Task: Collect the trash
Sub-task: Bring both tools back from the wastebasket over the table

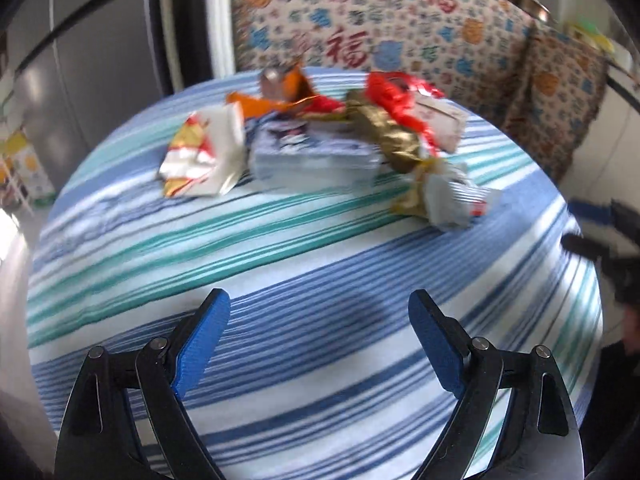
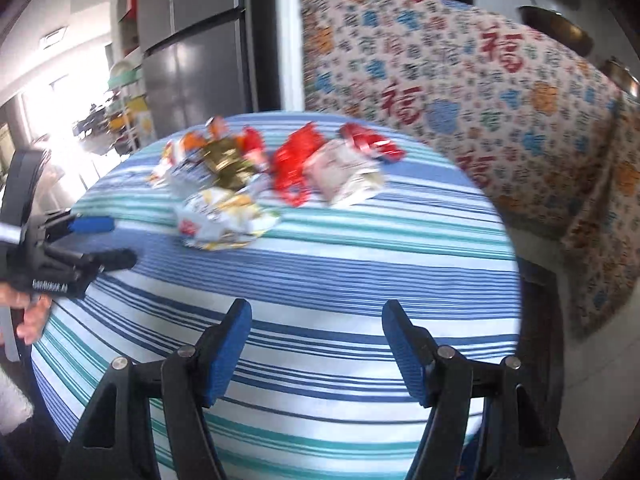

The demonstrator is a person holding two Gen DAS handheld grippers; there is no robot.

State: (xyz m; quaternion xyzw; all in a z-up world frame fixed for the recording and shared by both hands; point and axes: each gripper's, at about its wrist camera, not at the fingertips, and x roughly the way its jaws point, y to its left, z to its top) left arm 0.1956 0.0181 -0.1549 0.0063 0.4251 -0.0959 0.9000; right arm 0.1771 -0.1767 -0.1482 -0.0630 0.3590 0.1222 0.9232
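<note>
Both claws hang over the near half of the worktop (image 1: pixel 360 360), which wears a striped cloth, and neither has anything between its pads. The left claw (image 1: pixel 319 304) is spread wide; the right claw (image 2: pixel 317 316) is spread a little less, also on bare cloth.

The trash (image 1: pixel 320 136) is a loose heap of wrappers on the far half of the worktop, straight ahead of both claws and well apart from them. The heap's long axis runs side to side across both views (motion blur smears the edges, so individual pieces are hard to separate). A white-and-gold wrapper (image 2: pixel 224 216) juts toward the near side. In the right wrist view the left claw (image 2: pixel 104 242) appears at the left, probably the nearer of the two to that piece, approaching it from the heap's left flank.
</note>
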